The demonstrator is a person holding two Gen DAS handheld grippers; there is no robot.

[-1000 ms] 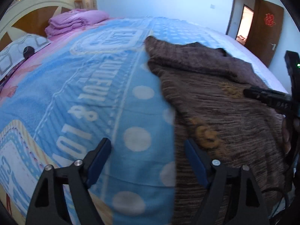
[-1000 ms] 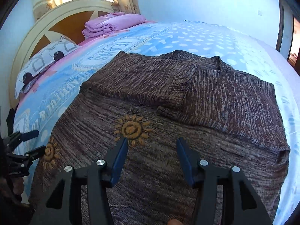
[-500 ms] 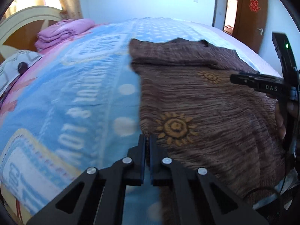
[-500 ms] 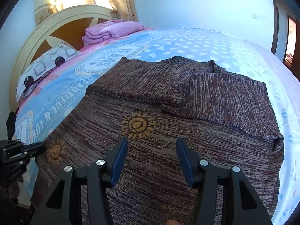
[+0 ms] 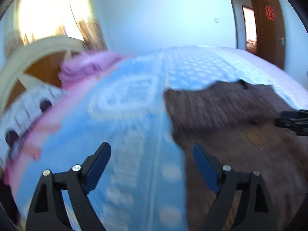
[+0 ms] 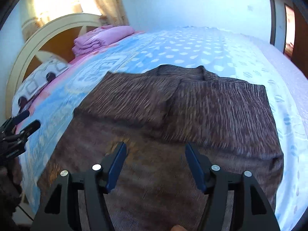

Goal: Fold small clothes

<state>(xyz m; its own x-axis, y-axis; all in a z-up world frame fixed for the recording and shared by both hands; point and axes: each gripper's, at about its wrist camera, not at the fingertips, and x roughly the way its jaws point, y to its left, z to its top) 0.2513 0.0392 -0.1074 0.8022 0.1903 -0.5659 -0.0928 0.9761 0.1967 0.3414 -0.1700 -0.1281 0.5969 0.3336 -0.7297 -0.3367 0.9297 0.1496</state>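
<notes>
Left-wrist view: my left hand-held gripper (image 5: 152, 163), jaws just sprung wide and empty, hovers over the bed (image 5: 134, 115); the brown sweater (image 5: 240, 134) lies at three o'clock. Right-wrist view: my right hand-held gripper (image 6: 156, 161), released and widening, sits directly above the sweater's hem, collar at twelve o'clock, so it's nearer.

Left gripper (image 5: 152, 154): my jaws pinched flat shut half second back, now just sprung wide apart, nothing between pads, blue bedspread (image 5: 125, 134) under them. View lifted off brown sweater (image 5: 240, 134) hem, blurred. Right gripper (image 6: 155, 155): jaws opened slightly further above sweater, nothing gripped.
</notes>
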